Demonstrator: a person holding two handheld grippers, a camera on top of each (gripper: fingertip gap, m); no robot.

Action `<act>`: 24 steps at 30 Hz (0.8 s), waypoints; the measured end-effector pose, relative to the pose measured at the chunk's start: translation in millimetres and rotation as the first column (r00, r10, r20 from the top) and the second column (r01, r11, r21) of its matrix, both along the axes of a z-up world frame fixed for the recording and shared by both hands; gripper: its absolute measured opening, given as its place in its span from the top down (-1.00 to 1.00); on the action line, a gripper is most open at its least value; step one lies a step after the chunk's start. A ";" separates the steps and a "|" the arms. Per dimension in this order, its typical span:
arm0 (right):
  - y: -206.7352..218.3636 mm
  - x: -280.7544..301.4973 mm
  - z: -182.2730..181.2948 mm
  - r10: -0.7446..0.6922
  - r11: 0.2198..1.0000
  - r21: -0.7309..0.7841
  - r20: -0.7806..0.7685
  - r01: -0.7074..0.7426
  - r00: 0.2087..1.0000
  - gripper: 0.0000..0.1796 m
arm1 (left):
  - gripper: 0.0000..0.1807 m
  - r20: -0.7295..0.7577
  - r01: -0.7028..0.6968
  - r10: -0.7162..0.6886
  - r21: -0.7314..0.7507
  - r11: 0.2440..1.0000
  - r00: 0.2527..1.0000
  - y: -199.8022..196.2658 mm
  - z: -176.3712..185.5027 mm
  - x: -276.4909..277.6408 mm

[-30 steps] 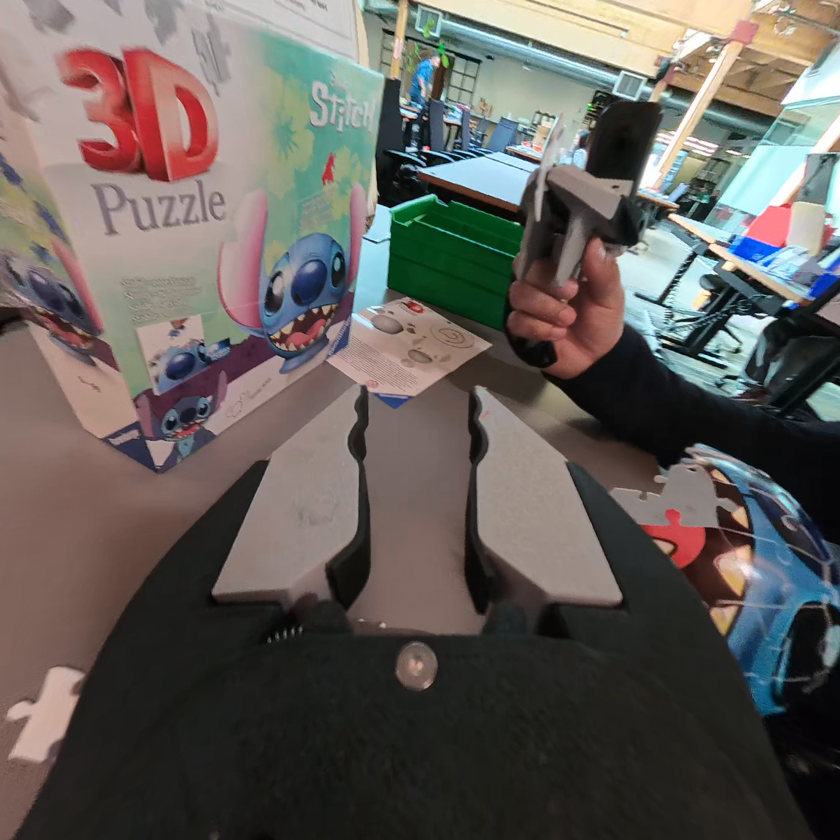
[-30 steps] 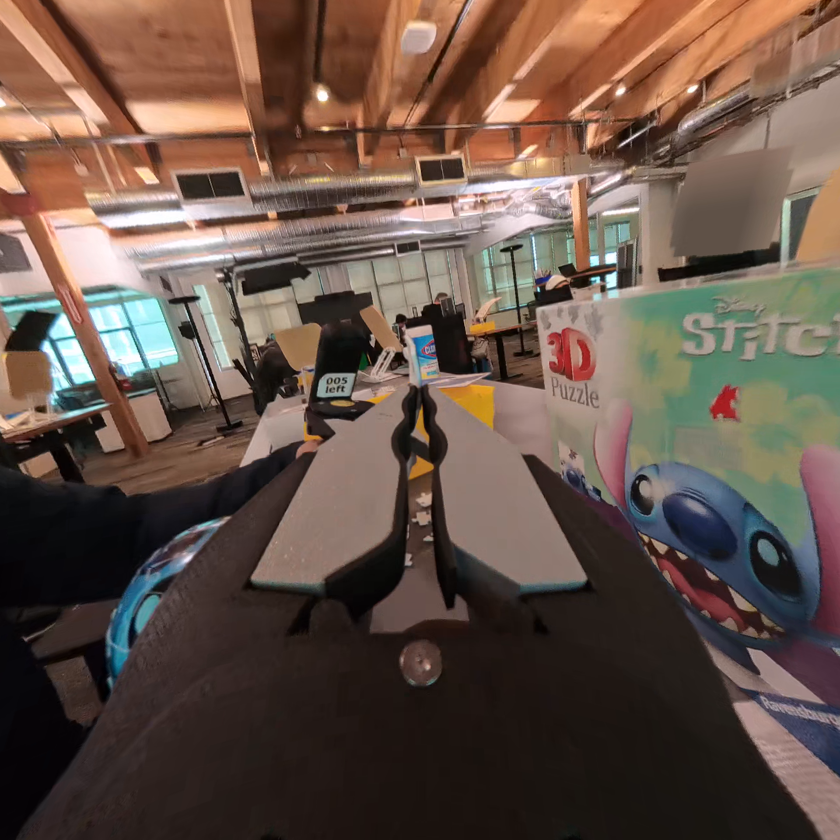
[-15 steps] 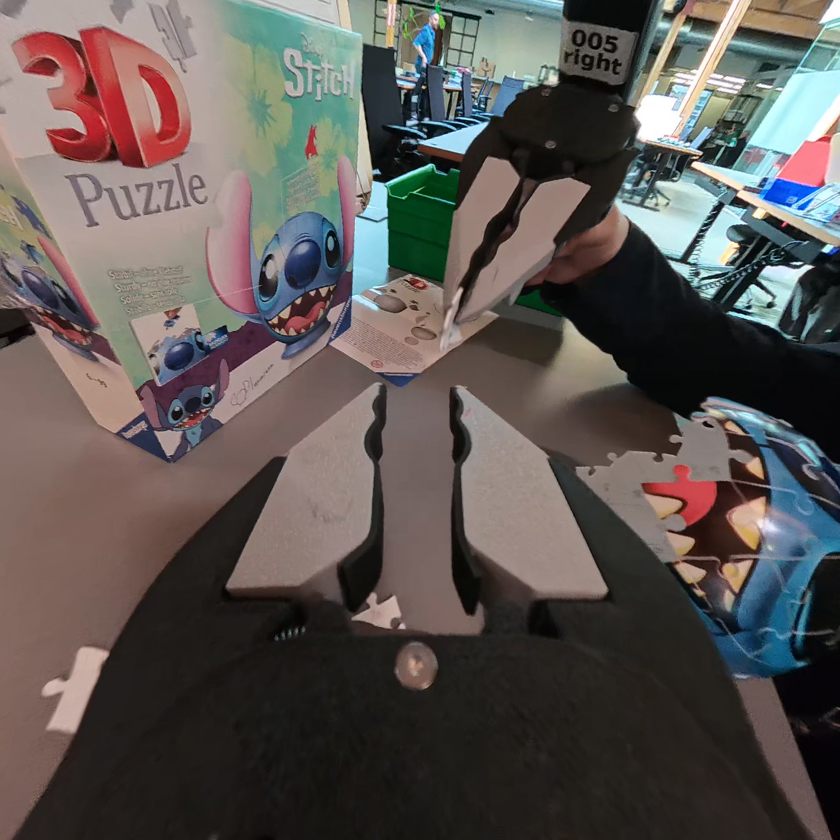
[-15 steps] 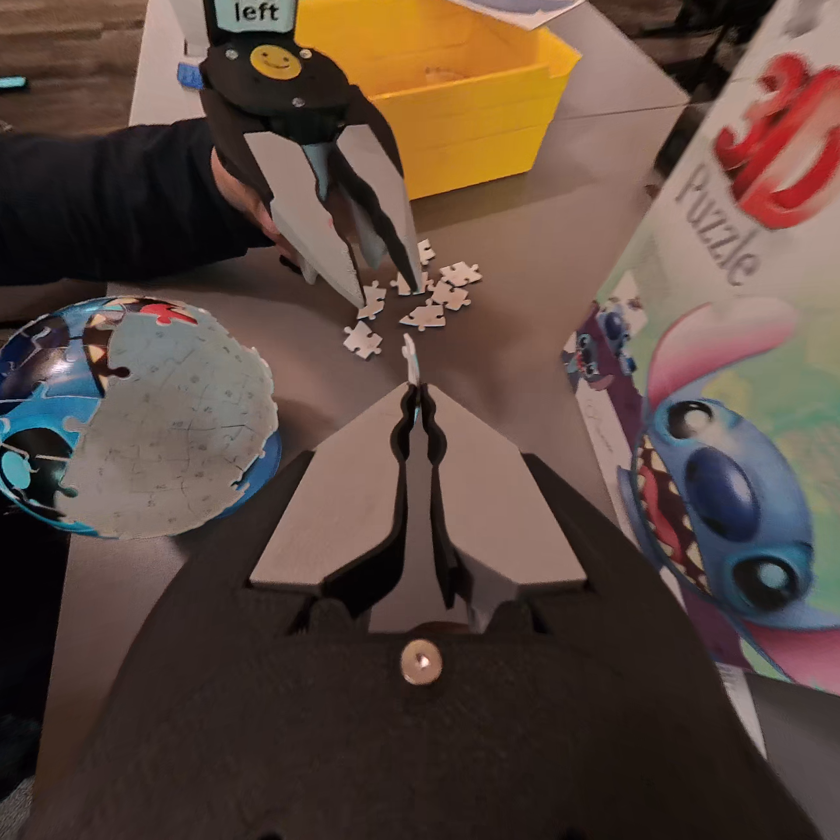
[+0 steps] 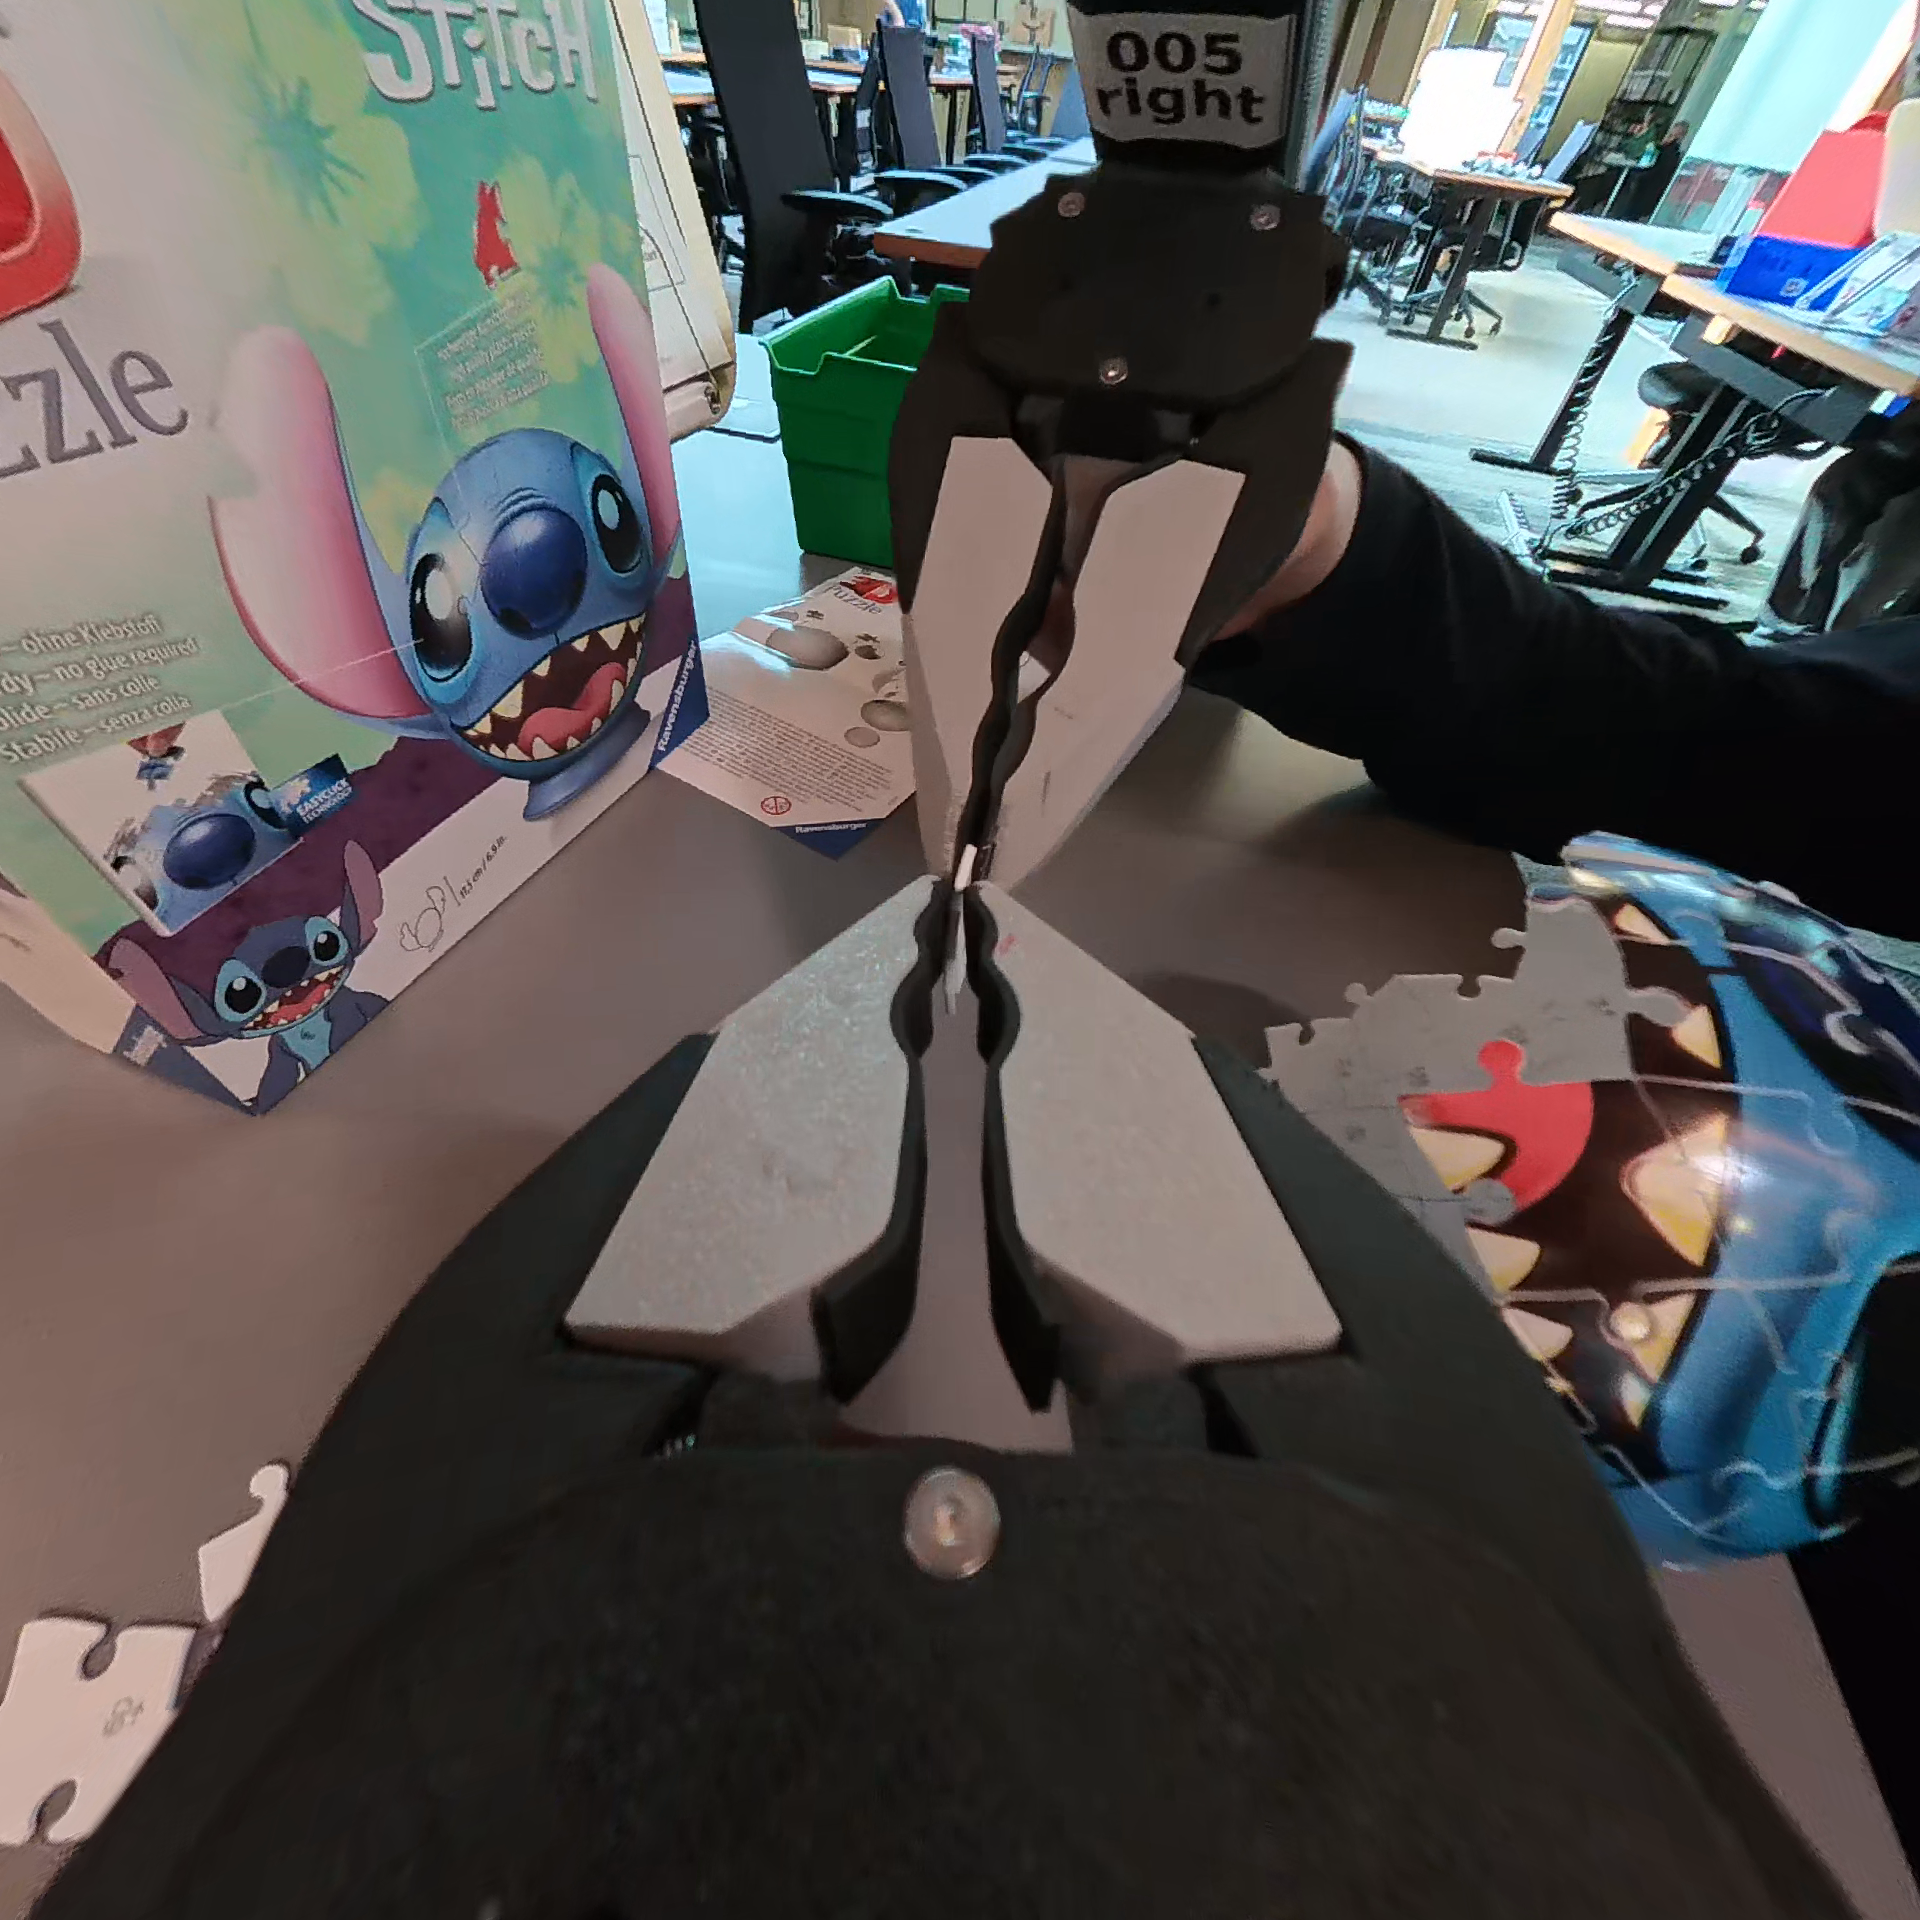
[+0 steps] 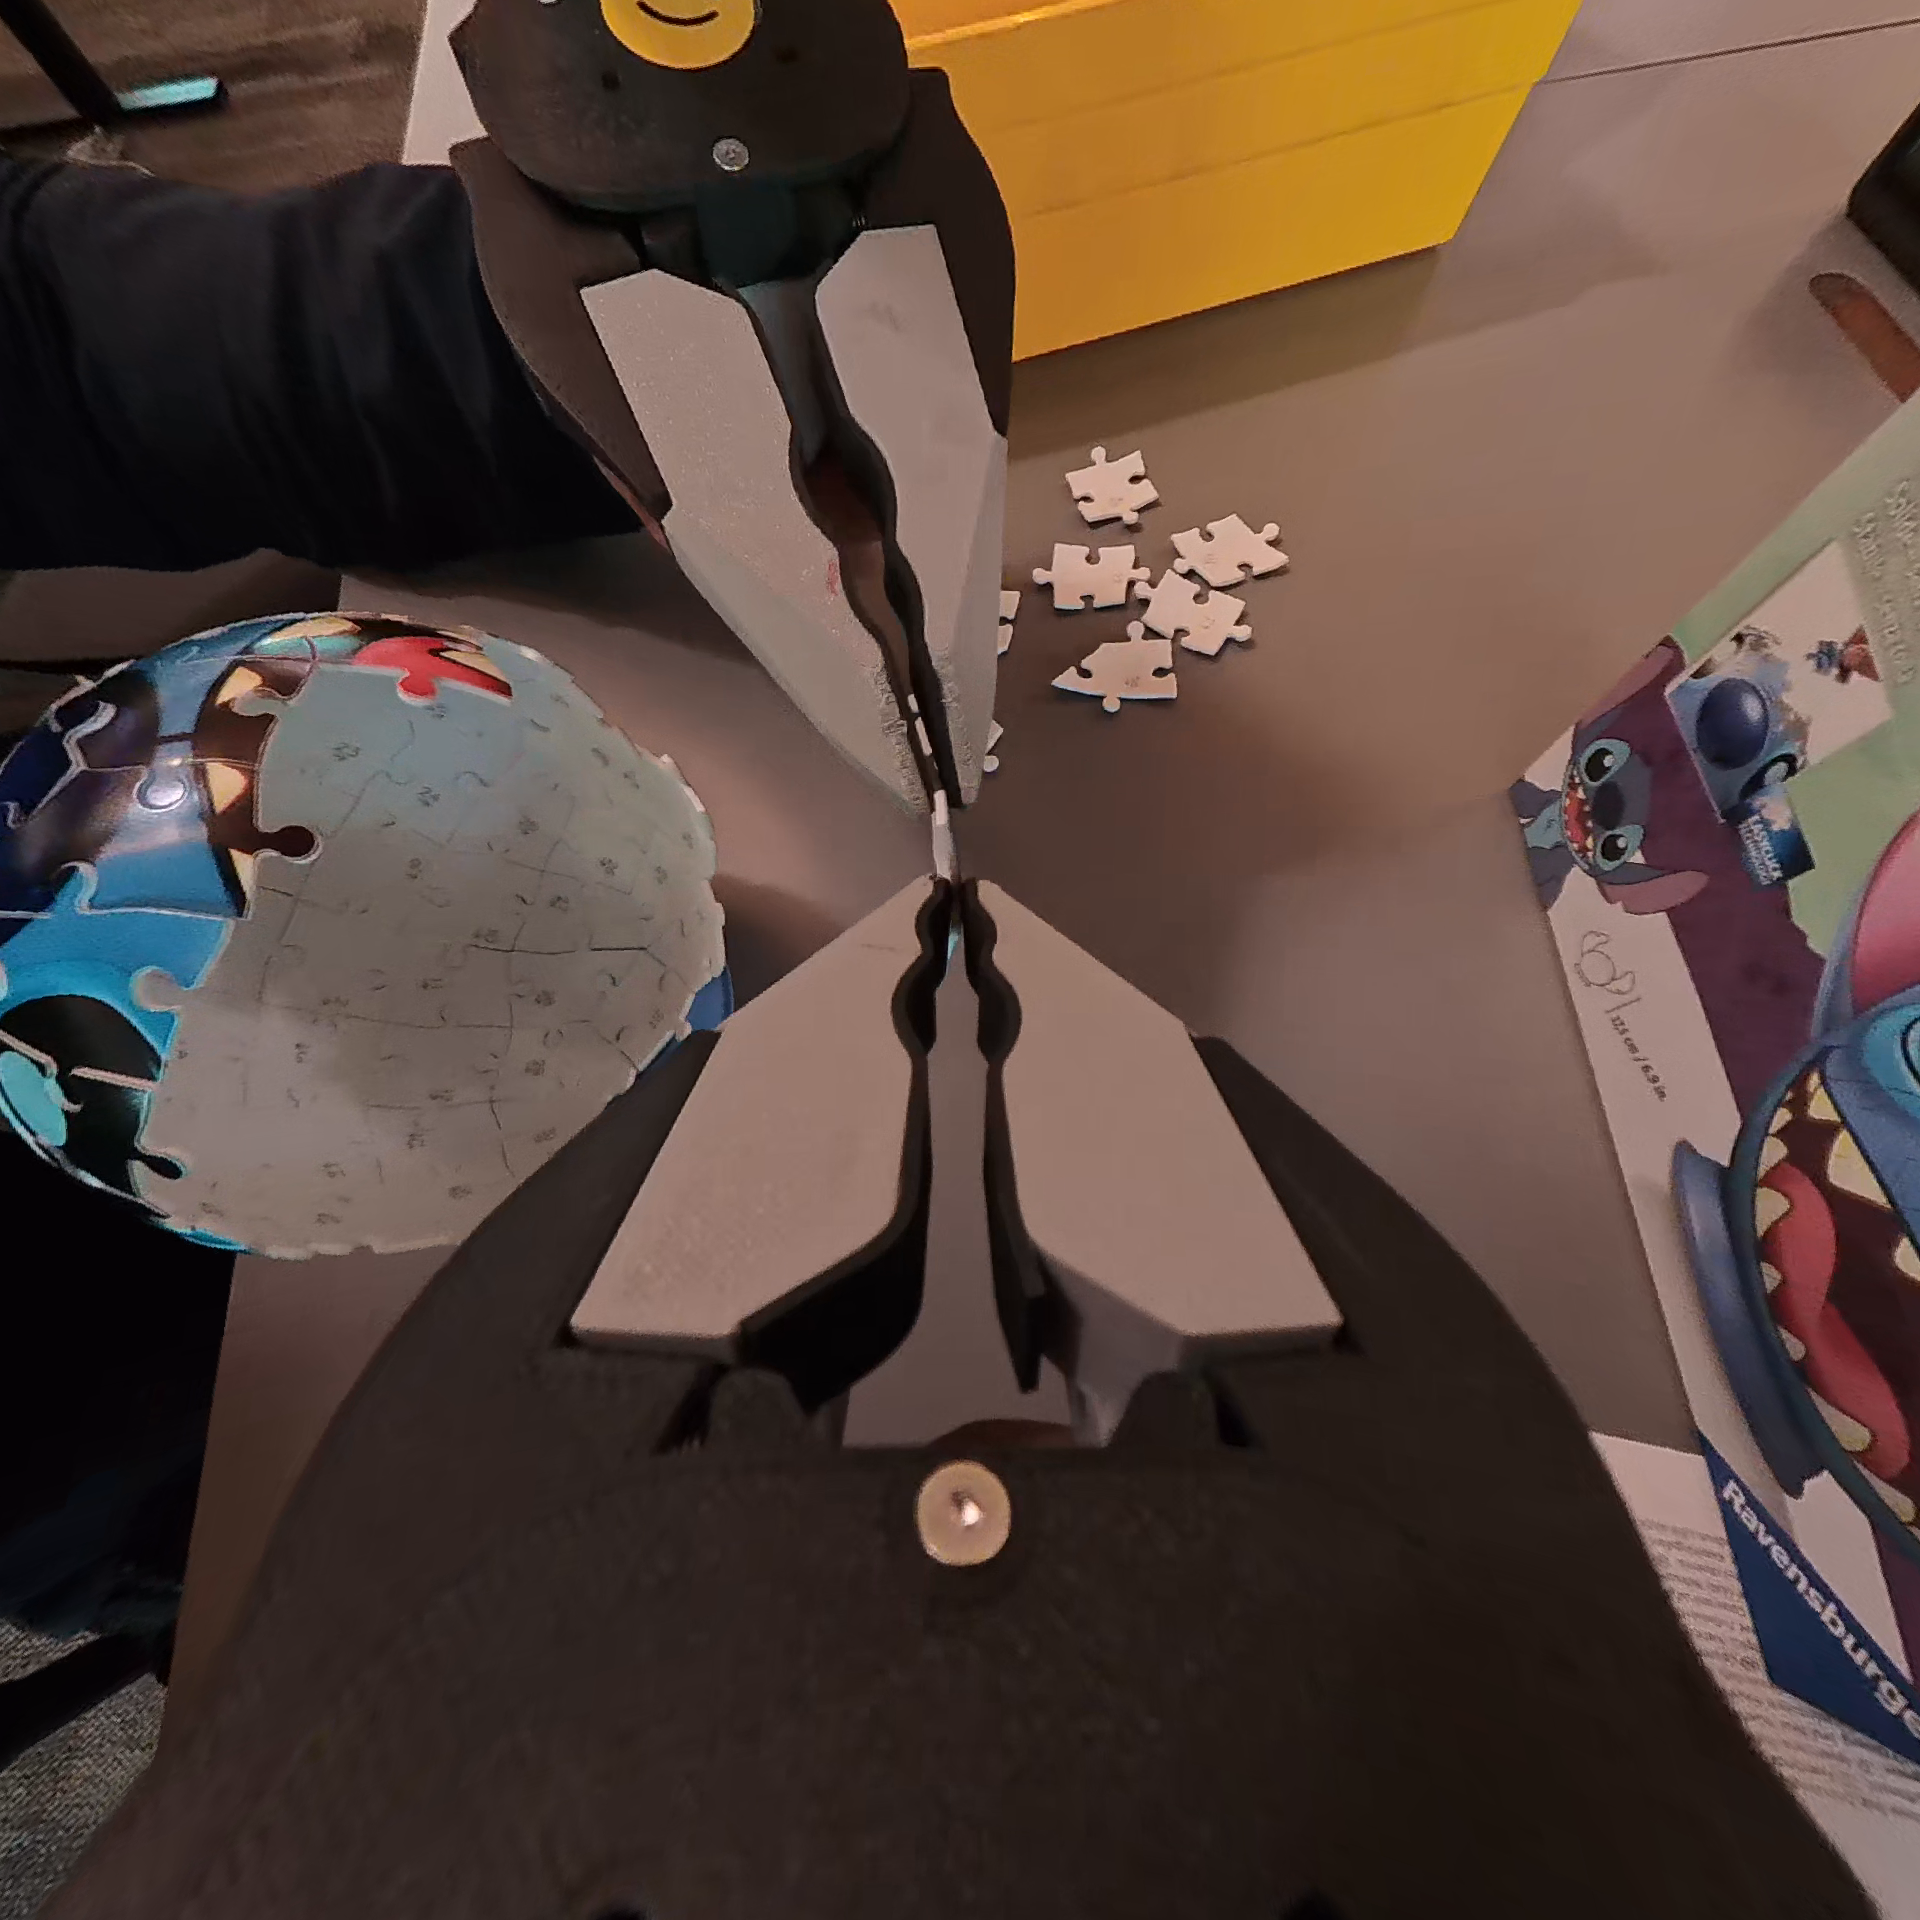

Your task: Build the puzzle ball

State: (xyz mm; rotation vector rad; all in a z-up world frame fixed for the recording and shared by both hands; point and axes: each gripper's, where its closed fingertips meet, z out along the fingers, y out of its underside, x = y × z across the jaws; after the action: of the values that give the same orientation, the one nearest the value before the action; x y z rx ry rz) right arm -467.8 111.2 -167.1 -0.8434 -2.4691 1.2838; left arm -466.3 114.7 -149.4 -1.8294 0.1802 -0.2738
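Pinching one puzzle piece btwn both grippers, tip-to-tip.

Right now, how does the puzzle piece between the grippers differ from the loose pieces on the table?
The held puzzle piece stands edge-on above the table, pinched by the left gripper and right gripper; the loose pieces lie flat, untouched, in a cluster near the yellow bin. Both show pale backs.

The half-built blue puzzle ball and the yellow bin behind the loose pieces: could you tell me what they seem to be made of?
The half-built blue puzzle ball: likely thin rigid plastic, its printed face glossy with highlights, its inner face matt grey. The yellow bin: probably moulded plastic, smooth and uniformly coloured.
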 end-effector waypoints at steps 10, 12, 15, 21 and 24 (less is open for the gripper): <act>-3.6 2.6 7.0 0.001 0.992 -0.123 0.003 -0.001 1.000 1.00 | 1.00 0.015 0.014 -0.013 -0.012 1.000 1.000 -3.8 4.6 2.8; -5.7 2.4 6.5 0.005 0.991 -0.137 0.009 -0.004 1.000 1.00 | 1.00 0.006 0.013 -0.013 -0.016 1.000 1.000 -5.3 4.6 2.1; -6.2 1.5 5.5 0.001 0.991 -0.135 0.012 0.000 1.000 1.00 | 1.00 0.022 0.017 -0.016 -0.021 1.000 1.000 -5.7 3.1 1.1; -3.4 -0.5 0.1 -0.013 0.994 -0.112 0.020 0.015 1.000 1.00 | 1.00 0.080 0.009 -0.006 -0.037 0.999 0.997 -3.3 -3.0 -2.1; -5.8 -1.8 -3.6 -0.003 0.990 -0.138 0.048 0.010 0.999 1.00 | 0.97 0.097 0.013 -0.006 -0.067 0.998 0.995 -4.2 -8.4 -3.9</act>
State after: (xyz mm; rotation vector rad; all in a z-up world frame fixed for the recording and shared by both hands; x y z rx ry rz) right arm -469.6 105.5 -170.7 -0.9241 -2.4344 1.4628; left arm -470.1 110.6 -157.8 -1.8783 0.1134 -0.3780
